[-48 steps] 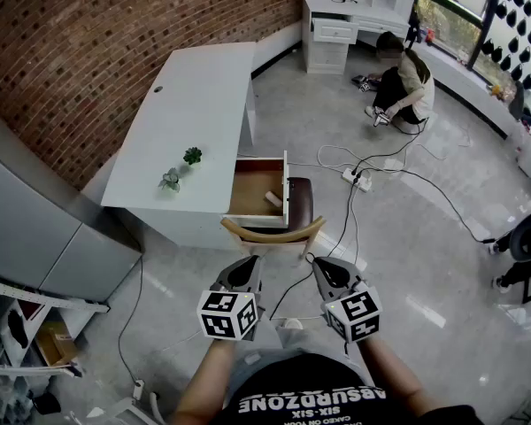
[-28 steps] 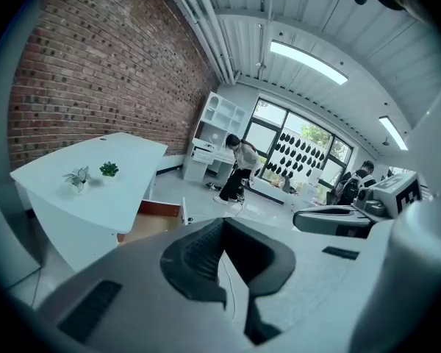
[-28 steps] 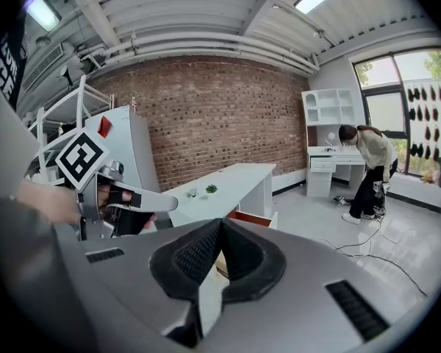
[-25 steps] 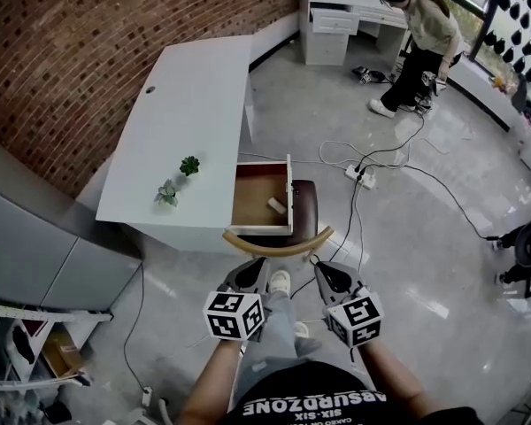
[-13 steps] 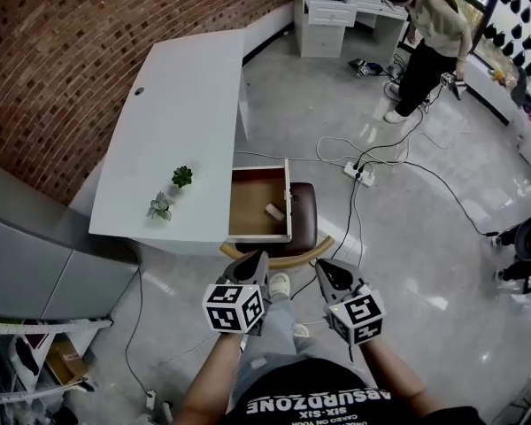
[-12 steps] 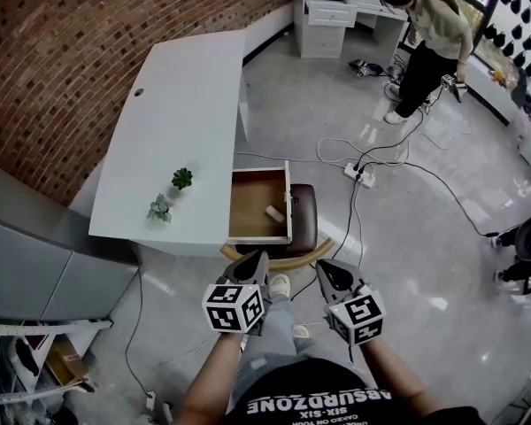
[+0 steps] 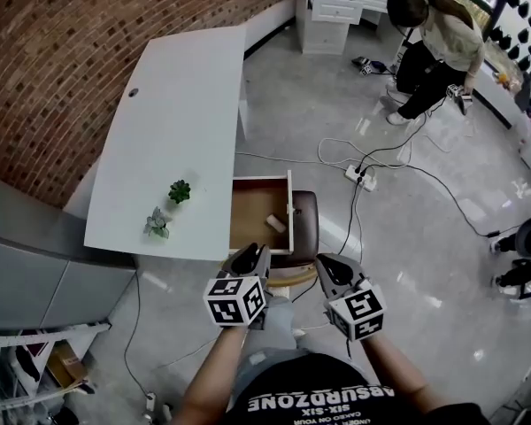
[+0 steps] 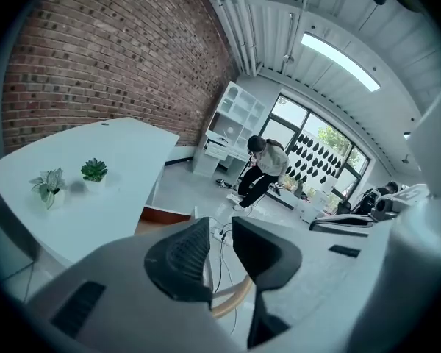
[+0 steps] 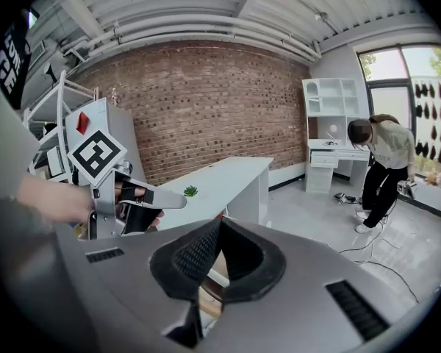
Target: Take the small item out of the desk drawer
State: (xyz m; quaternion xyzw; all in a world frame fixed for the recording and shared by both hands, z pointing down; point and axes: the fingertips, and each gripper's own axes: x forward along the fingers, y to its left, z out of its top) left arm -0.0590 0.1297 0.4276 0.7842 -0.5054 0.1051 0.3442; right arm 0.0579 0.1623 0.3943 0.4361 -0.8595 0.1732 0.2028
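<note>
The white desk [image 7: 181, 131] has its drawer [image 7: 252, 212] pulled open, and a small pale item [image 7: 275, 223] lies on the brown bottom near the right side. My left gripper [image 7: 250, 257] hovers just short of the drawer front, over the chair [image 7: 304, 230]. Its jaws have just been opening, and in the left gripper view [image 8: 222, 234] a narrow gap shows with nothing in it. My right gripper [image 7: 329, 268] is level with it to the right, and its tips [image 9: 219, 226] meet, shut on nothing.
Two small potted plants [image 7: 179, 190] [image 7: 157, 224] stand on the desk near its front edge. A power strip [image 7: 358, 177] and cables trail over the floor to the right. A person [image 7: 434, 42] bends over at the back right. A shelf rack [image 7: 26, 361] is at the lower left.
Both grippers have come forward toward the chair and the open drawer. The left jaws have parted. The person in the background has stood up and shifted right.
</note>
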